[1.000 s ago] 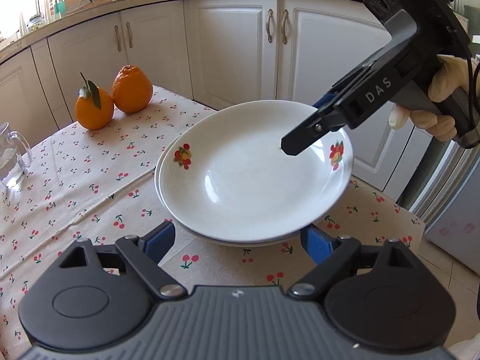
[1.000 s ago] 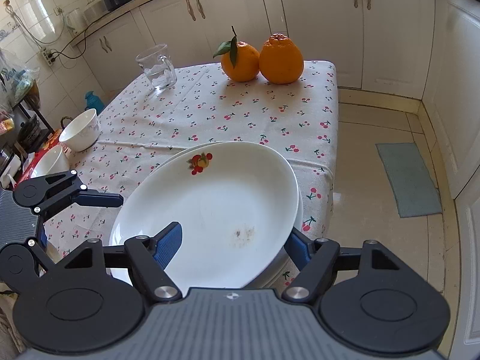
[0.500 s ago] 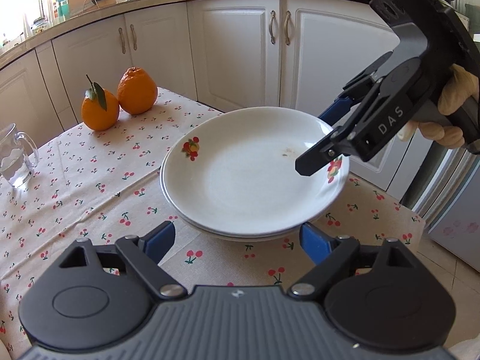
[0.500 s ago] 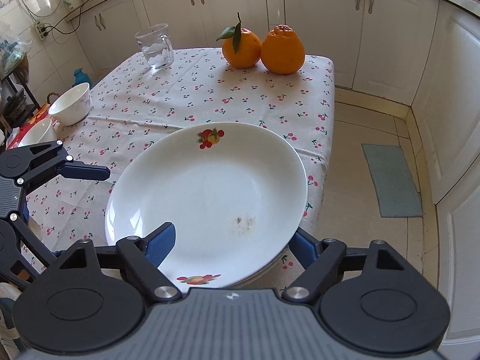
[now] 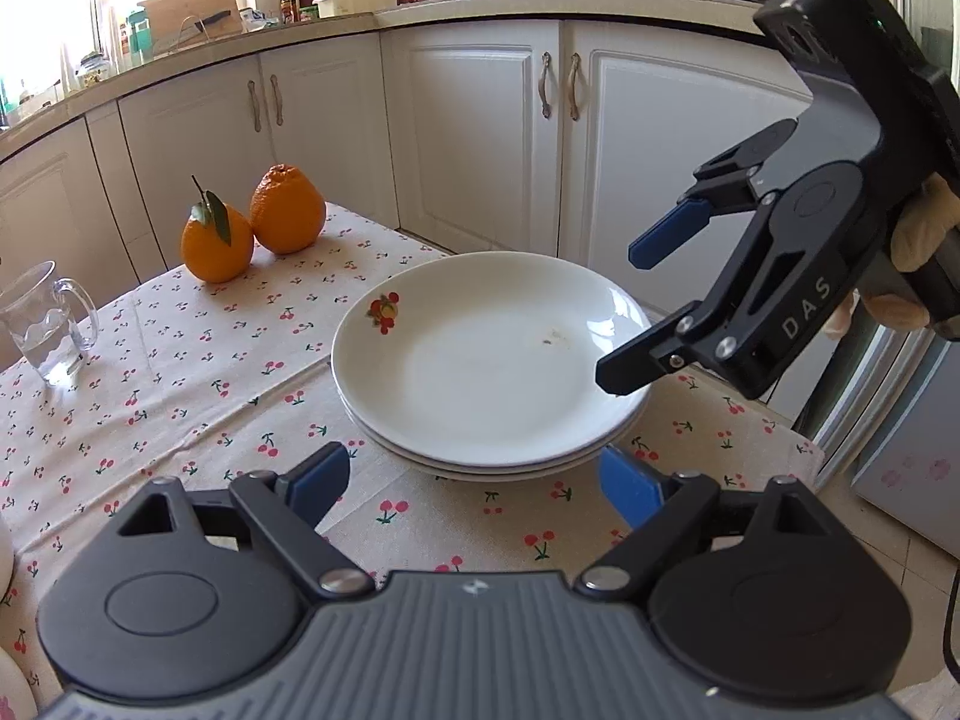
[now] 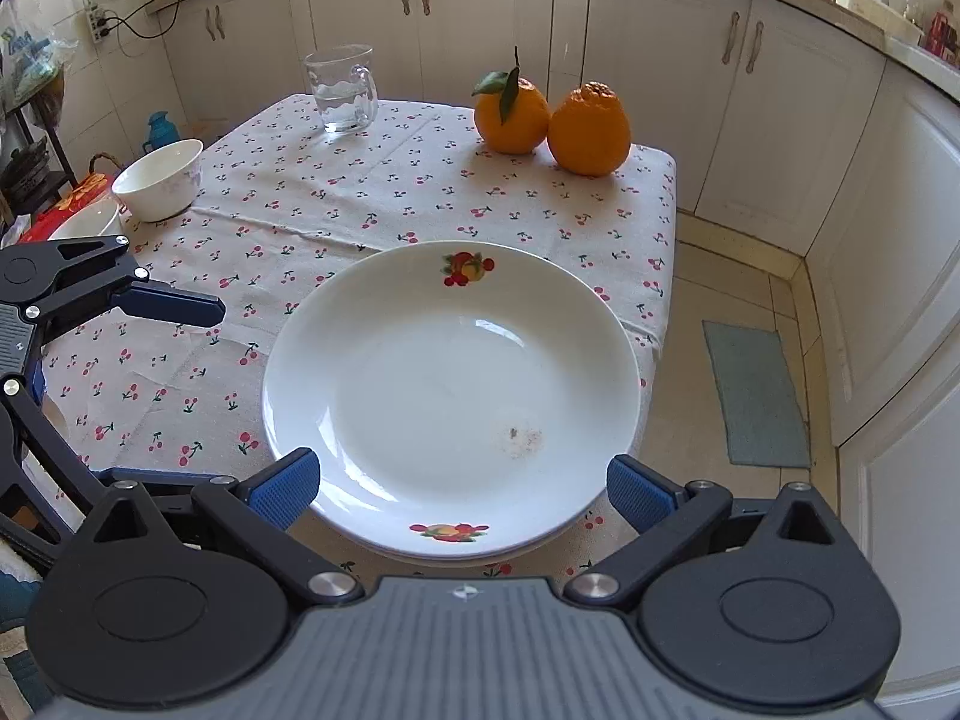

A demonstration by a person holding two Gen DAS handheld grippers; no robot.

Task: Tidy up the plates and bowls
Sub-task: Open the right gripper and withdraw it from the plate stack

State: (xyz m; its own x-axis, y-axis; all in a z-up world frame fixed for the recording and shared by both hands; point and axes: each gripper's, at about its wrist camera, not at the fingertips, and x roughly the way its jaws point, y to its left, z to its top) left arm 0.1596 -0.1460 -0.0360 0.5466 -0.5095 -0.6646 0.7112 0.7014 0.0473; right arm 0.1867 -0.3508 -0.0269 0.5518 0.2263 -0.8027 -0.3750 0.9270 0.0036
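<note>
A stack of white plates with fruit prints (image 5: 489, 360) (image 6: 450, 396) lies on the cherry-print tablecloth near the table's corner. My right gripper (image 6: 462, 480) is open and empty, just behind the stack's near rim; in the left wrist view it (image 5: 624, 312) hovers over the stack's right edge. My left gripper (image 5: 474, 480) is open and empty, just short of the stack; its fingers (image 6: 174, 303) show at the left of the right wrist view. A white bowl (image 6: 159, 179) and another white dish (image 6: 84, 222) stand at the table's far left.
Two oranges (image 5: 252, 228) (image 6: 552, 120) and a glass mug of water (image 5: 45, 324) (image 6: 342, 90) stand on the table (image 6: 360, 192). White cabinets (image 5: 480, 138) surround it. The table edge runs just right of the stack; floor with a green mat (image 6: 759, 396) lies beyond.
The top plate, held tilted by my right gripper, now lies flat on the stack. The right gripper has let go, opened and pulled back up. The left gripper drew back slightly.
</note>
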